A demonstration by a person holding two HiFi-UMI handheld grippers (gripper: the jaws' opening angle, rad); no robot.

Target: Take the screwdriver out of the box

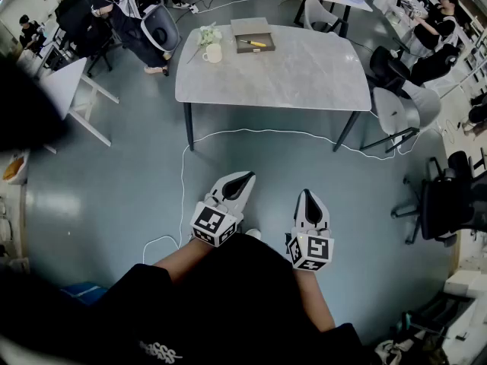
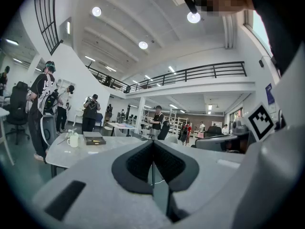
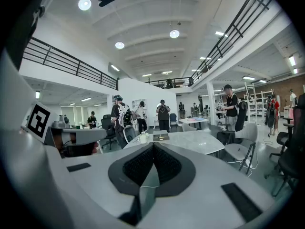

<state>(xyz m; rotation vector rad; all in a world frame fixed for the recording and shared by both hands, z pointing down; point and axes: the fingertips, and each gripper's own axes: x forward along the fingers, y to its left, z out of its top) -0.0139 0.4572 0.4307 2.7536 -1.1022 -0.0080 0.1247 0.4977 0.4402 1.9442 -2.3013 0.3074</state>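
Both sets of jaws clenched on nothing, left gripper (image 1: 245, 177) and right gripper (image 1: 307, 196) hanging well short of the worktop (image 1: 304, 74). The screwdriver (image 1: 254, 42) lies in the box (image 1: 266, 36) at the far side; probably light, stiff and smooth, so pinch across the yellow handle

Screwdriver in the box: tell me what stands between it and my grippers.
Nothing visible does. The left gripper and right gripper are shut, short of the table; the screwdriver lies in the open box across bare tabletop.
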